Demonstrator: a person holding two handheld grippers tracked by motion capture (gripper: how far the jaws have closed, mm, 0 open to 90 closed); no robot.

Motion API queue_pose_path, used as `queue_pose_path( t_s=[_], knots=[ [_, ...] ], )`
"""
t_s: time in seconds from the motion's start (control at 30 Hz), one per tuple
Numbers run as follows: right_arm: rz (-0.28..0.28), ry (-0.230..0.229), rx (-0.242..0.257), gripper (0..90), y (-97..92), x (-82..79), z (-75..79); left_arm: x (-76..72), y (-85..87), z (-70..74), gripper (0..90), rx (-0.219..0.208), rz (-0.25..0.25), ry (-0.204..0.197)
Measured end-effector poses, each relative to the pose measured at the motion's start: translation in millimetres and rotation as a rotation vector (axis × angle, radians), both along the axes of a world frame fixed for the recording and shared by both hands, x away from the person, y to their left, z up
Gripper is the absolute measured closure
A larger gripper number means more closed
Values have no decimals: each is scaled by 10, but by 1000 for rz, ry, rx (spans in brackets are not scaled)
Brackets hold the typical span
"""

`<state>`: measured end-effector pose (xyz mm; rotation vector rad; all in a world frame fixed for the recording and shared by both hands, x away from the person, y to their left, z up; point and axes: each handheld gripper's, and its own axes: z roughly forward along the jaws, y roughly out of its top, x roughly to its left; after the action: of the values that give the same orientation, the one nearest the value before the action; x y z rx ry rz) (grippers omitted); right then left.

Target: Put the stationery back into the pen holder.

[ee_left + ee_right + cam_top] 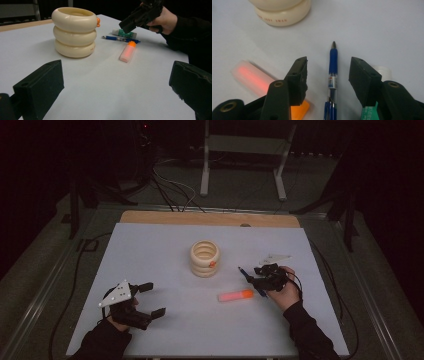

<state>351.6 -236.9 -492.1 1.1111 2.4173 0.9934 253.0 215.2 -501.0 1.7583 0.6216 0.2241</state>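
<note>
Right tool (328,75) hangs over the white counter (150,250), its black jaws apart on either side of a blue plastic ballpoint pen (333,75), neither pad touching the barrel. No earlier view backs any word on jaw motion. From above, the pen (246,276) lies flat at about four o'clock from the cream ringed ceramic holder (205,258), near it. An orange-capped pink highlighter (236,295) lies at the pen's seven o'clock, close by. Left tool (151,300) rests at the counter's seven o'clock, jaws wide apart, holding nothing. A white-and-green glue stick (124,33) lies just beyond the pen.
</note>
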Motion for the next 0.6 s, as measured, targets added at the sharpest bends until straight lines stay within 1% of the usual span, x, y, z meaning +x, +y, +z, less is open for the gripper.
queue_pose_path(
  t_s=[0.1,0.13,0.23,0.43,0.6],
  knots=[
    [0,12,-17,540,12,20,-48,0,-3,-3,1,1,0,4],
    [-4,15,-30,544,16,28,-59,0,-4,-4,1,2,0,4],
    [-10,20,-56,595,23,47,-88,-2,-6,-3,1,4,-2,1],
    [-12,38,-105,644,68,66,-162,-2,-6,-3,1,5,-5,4],
    [-25,53,-167,707,121,80,-220,0,-4,-4,1,2,-5,5]
  ],
)
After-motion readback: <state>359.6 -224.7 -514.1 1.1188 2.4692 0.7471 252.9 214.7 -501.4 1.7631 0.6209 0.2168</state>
